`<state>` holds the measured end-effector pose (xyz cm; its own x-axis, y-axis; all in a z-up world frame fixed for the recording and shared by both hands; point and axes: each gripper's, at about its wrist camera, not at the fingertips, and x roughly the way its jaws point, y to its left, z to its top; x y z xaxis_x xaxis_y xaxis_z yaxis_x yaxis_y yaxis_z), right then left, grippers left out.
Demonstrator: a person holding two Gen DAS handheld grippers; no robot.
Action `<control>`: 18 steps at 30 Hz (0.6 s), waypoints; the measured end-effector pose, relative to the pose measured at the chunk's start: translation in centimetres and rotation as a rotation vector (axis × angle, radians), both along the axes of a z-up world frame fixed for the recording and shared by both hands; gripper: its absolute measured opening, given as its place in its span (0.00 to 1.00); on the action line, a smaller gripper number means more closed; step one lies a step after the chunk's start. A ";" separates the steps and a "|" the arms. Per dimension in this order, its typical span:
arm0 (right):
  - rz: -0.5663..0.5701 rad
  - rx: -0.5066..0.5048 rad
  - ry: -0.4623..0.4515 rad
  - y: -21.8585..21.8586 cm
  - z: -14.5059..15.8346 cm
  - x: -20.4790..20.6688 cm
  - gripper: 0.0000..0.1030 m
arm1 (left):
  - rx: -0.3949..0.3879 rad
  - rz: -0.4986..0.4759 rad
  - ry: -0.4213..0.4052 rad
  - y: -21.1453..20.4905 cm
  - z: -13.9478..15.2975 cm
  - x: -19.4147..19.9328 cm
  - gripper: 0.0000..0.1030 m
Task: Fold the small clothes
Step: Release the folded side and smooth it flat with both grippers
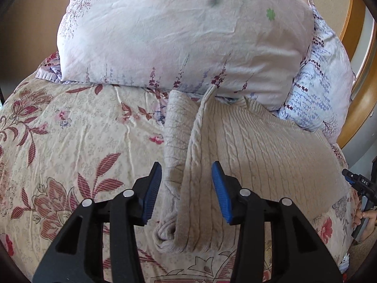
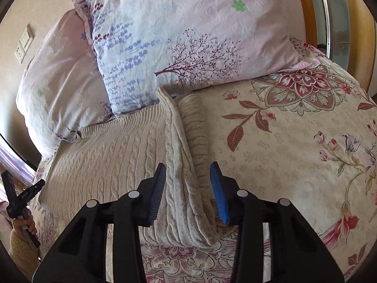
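Knitwear first, right under both tools: a cream cable-knit sweater (image 1: 259, 146) lies on the flowered bedspread (image 1: 70, 129), its body spread flat and each side edge turned inward into a raised ridge with a sleeve alongside. The left tongs (image 1: 186, 188) straddle one ridge, blue pads apart on either side of the fold; I see no squeeze in the wool, so they are not clamped on it. The right tongs (image 2: 190, 191) stand the same way over the opposite ridge – one pad seems to brush the cloth, yet the fold hangs loose between them. A hand (image 2: 23, 224) steadies the far tool at the edge of the right view.

Thick, soft and floppy, I'd say – it will sag and stretch rather than hold a crease, and the ribbing should give the pads good purchase. Best to pinch the doubled edge itself near the hem, both layers together, so the sleeve doesn't slide out.

Beyond the collar, two pale printed pillows (image 1: 176, 35) lean against the wooden headboard (image 1: 351, 16).
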<state>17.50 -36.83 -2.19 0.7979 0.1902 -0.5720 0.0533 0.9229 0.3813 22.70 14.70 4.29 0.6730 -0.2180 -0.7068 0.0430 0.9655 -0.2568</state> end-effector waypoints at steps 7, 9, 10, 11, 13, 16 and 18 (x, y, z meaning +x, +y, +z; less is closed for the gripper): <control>0.006 -0.060 -0.010 1.2 -0.2 -0.5 0.13 | 0.004 -0.006 0.005 -0.3 -0.6 -0.5 0.20; 0.004 -0.079 -0.031 1.5 0.2 -0.8 0.12 | 0.010 -0.012 -0.003 -0.4 -0.4 -0.6 0.17; 0.004 -0.089 -0.041 1.7 0.5 -1.0 0.12 | 0.020 -0.015 -0.006 -0.5 -0.3 -0.7 0.17; 0.005 -0.099 -0.048 1.9 0.6 -1.1 0.12 | 0.029 -0.017 -0.011 -0.6 -0.3 -0.8 0.16; 0.003 -0.110 -0.059 2.2 0.9 -1.3 0.12 | 0.041 -0.020 -0.015 -0.8 -0.4 -0.9 0.14; -0.004 -0.103 -0.071 2.2 1.1 -1.6 0.11 | 0.041 -0.029 -0.022 -0.8 -0.3 -1.0 0.12; -0.011 -0.091 -0.085 2.1 1.4 -2.1 0.11 | 0.021 -0.038 -0.026 -0.5 0.0 -1.2 0.11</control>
<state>15.43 -34.75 -0.81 0.8459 0.1317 -0.5169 0.0350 0.9533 0.3000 21.49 14.18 4.28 0.6829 -0.2294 -0.6936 0.0866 0.9682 -0.2349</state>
